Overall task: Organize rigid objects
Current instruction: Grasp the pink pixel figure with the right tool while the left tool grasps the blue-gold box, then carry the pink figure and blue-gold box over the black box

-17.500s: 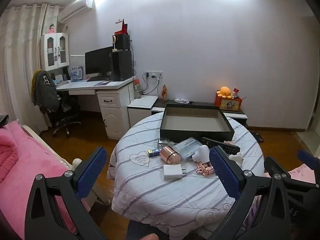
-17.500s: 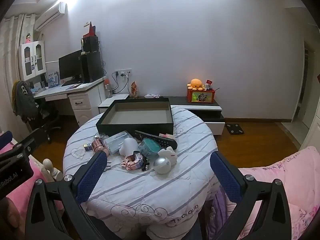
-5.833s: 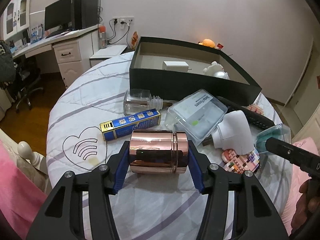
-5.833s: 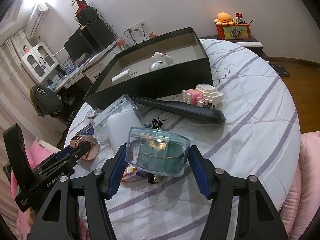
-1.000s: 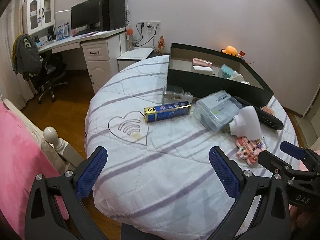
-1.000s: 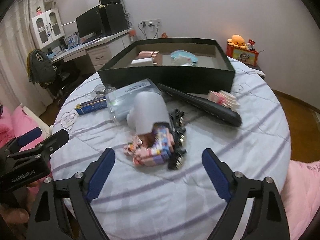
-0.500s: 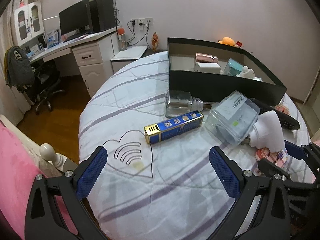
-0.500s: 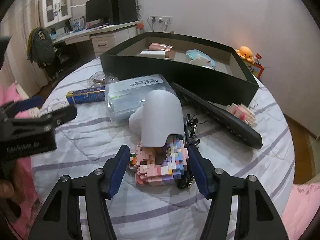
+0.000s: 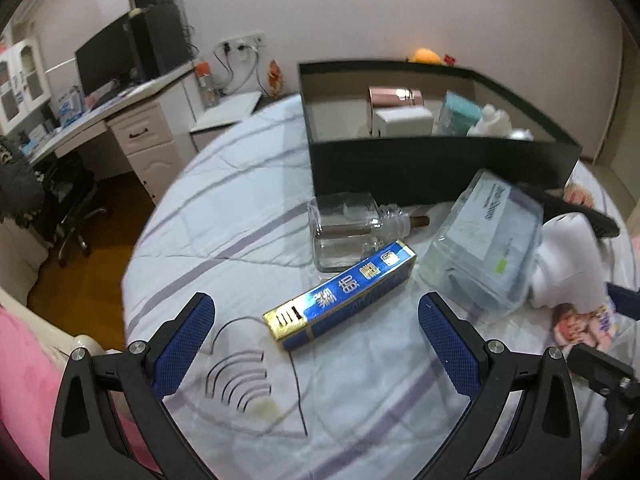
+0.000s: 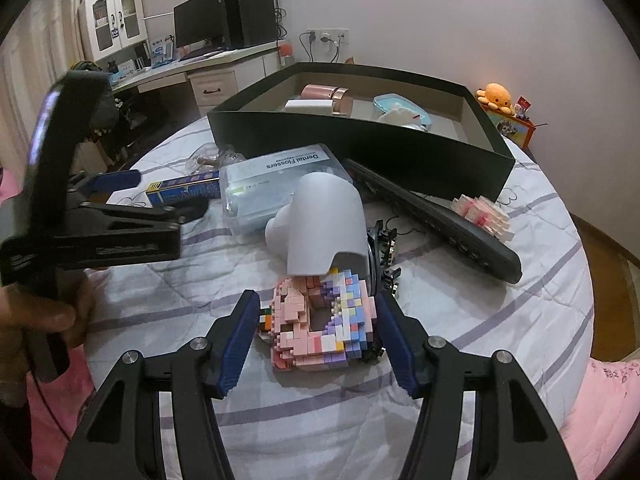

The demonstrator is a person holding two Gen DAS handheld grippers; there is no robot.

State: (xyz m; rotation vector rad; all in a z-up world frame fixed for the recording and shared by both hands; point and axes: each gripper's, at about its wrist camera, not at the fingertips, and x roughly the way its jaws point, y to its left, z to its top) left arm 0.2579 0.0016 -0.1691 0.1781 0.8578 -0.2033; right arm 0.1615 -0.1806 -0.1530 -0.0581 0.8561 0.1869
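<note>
My left gripper (image 9: 316, 340) is open and hovers just short of a blue and gold box (image 9: 340, 294) lying on the striped table. My right gripper (image 10: 318, 340) has closed around a pink and purple block figure (image 10: 320, 320), its pads at both sides of it. A white rounded device (image 10: 324, 228) leans on the figure's far side. The black tray (image 9: 440, 160) behind holds a copper tin (image 9: 394, 96), a white box, a teal case and a white toy.
A clear glass bottle (image 9: 348, 232) and a clear Dental Flossers tub (image 10: 280, 180) lie in front of the tray. A black remote (image 10: 436, 216) and a small pink block piece (image 10: 482, 212) lie to the right. A desk and chair stand at left.
My left gripper has moved in low towards the blue box. My right gripper has moved forward and narrowed around the block figure.
</note>
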